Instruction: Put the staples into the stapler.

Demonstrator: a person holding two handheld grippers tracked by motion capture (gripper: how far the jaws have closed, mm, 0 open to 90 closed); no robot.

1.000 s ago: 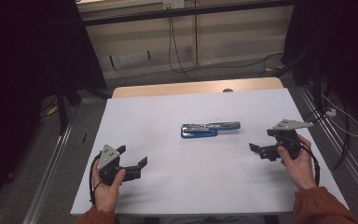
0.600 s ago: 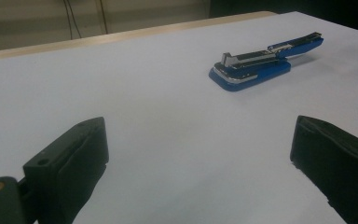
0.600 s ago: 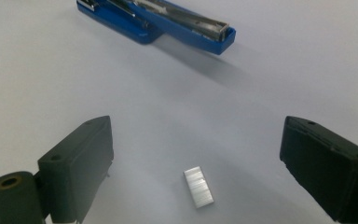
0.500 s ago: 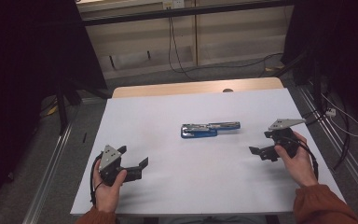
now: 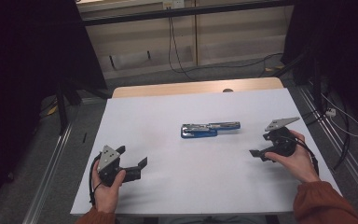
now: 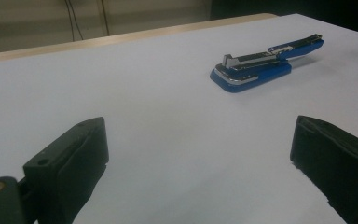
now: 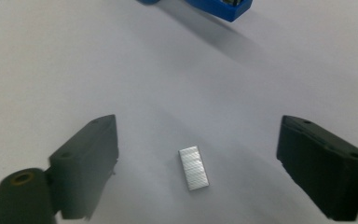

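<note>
Right gripper view puts a small strip of staples (image 7: 194,168) flat on the white counter (image 7: 51,60), lying between the two jaws of your right hand-held gripper (image 7: 200,154) with a clear gap on either side. Those jaws have just been closing a little, yet they stand wide and neither pad touches the strip, so nothing is held. Over the last second that hand has also drawn slightly back toward the near right of the counter, as the high view shows; that lines the jaws up on the strip, and it looks like the start of a pick.

The blue stapler (image 5: 209,129) lies mid-counter with its top swung open, well apart from both hands and to the far left of your right hand-held gripper (image 5: 261,152). With the stapler open, the strip probably goes into it next.

Your left hand-held gripper (image 5: 135,163) rests at the near left, where it was a second ago. In the left gripper view its jaws are spread wide over bare counter, empty, with the stapler (image 6: 261,65) far ahead to the right.

Close squarely on the strip's long sides; it is thin and may slide or tip.
</note>
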